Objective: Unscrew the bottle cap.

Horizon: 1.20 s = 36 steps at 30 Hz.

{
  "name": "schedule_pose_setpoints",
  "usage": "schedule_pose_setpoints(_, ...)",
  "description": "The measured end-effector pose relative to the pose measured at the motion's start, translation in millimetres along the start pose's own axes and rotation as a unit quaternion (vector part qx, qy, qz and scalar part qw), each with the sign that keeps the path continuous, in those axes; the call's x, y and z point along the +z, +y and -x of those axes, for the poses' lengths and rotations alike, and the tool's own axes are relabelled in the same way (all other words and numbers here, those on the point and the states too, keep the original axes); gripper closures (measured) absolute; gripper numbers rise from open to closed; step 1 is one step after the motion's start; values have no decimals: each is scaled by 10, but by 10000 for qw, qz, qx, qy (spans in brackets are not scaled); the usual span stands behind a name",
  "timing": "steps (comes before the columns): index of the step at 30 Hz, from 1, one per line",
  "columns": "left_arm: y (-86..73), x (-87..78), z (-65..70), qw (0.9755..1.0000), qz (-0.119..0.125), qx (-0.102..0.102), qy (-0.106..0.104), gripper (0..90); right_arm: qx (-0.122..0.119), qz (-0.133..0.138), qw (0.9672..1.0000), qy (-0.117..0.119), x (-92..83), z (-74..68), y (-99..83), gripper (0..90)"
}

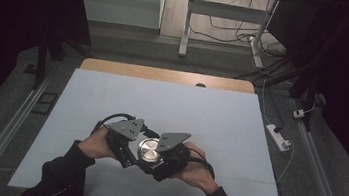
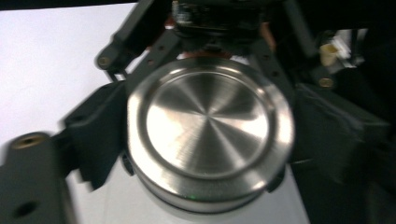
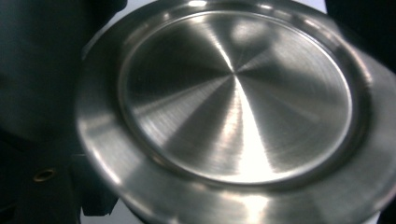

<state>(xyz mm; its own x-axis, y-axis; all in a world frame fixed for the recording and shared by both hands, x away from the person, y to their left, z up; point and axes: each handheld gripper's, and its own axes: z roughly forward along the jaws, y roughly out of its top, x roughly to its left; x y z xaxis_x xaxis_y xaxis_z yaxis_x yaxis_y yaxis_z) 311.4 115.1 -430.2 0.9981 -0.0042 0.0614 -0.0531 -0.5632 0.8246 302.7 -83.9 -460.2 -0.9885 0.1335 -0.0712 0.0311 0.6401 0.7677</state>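
Sitting between both tools: steel tin point(image 1: 148, 148) (jaws clamped).

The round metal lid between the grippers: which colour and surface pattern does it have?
The lid is shiny silver with fine brushed rays; the right gripper view shows it best.

- In the high view, the round steel lid point(image 1: 148, 148) lies half covered by the left gripper point(image 1: 131, 155) and the right gripper point(image 1: 154, 163); where the jaws meet it is hidden beneath their grey plates.
- In the left gripper view, the lid's point(image 2: 209, 125) near rim is smeared with blur, and whatever it sits on is hidden below it.
- In the right gripper view, the lid point(image 3: 238, 102) runs off the top, right and bottom edges; dark shapes at the left are too murky to tell.
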Motion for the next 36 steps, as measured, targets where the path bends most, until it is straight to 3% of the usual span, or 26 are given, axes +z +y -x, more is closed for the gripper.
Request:
schedule_pose_setpoints(1, 0, 0, 0, 10000, 0, 0, 0, 197, 2, 2, 10000, -35, 1, 4, -3, 151)
schedule_pose_setpoints(3, -2, 15, -14, 9996, 75, -184, 176, 198, 98, 19, 9998, -173, -4, 31, -11, 151)
schedule_pose_setpoints(5, 22, 64, -27, 9967, 90, -532, 609, 198, 229, 2, 9990, -374, -9, 62, -16, 151)
schedule_pose_setpoints(7, 65, 129, -19, 9901, 43, -876, 1098, 199, 423, -28, 9966, -701, -13, 110, -32, 151)
schedule_pose_setpoints(8, 65, 129, -19, 9901, 43, -876, 1098, 199, 423, -28, 9966, -701, -13, 110, -32, 151)
schedule_pose_setpoints(9, 98, 177, -6, 9848, 14, -1047, 1385, 198, 686, -30, 9924, -1020, -16, 158, -58, 151)
schedule_pose_setpoints(10, 131, 223, 6, 9795, 11, -1191, 1623, 197, 750, -1, 9913, -1078, -20, 183, -73, 151)
schedule_pose_setpoints(13, 141, 213, -7, 9799, 26, -1190, 1598, 186, 878, 84, 9899, -1106, -35, 200, -91, 151)
schedule_pose_setpoints(15, 123, 149, -42, 9825, 116, -1226, 1395, 114, 856, 149, 9903, -1083, -51, 198, -91, 151)
schedule_pose_setpoints(18, 81, 36, -87, 9866, 273, -1210, 1061, 46, 745, 191, 9936, -826, -63, 184, -77, 151)
schedule_pose_setpoints(19, 65, 0, -104, 9900, 231, -1131, 815, 46, 745, 191, 9936, -826, -63, 184, -77, 151)
schedule_pose_setpoints(20, 52, -19, -96, 9925, 185, -966, 730, 47, 558, 137, 9965, -609, -49, 155, -67, 151)
schedule_pose_setpoints(22, 33, -25, -74, 9967, 5, -647, 485, 47, 492, 128, 9972, -545, -39, 141, -64, 151)
schedule_pose_setpoints(24, 20, -7, -46, 9987, -109, -404, 299, 71, 281, 108, 9992, -256, -1, 84, -44, 151)
schedule_pose_setpoints(25, 18, 6, -29, 9993, -128, -292, 217, 71, 281, 108, 9992, -256, -1, 84, -44, 151)
schedule_pose_setpoints(26, 19, 19, -17, 9995, -162, -214, 194, 77, 214, 90, 9995, -198, 9, 63, -35, 151)
schedule_pose_setpoints(28, 17, 44, -4, 9996, -226, -142, 123, 175, 76, 47, 9999, -114, 22, 15, -15, 151)
schedule_pose_setpoints(31, 12, 46, 14, 9995, -186, -124, 213, 188, 67, 46, 9999, -128, 26, 8, -12, 151)
schedule_pose_setpoints(36, 75, 88, 17, 9957, -132, -479, 787, 194, 381, 140, 9983, -414, -9, 92, -39, 151)
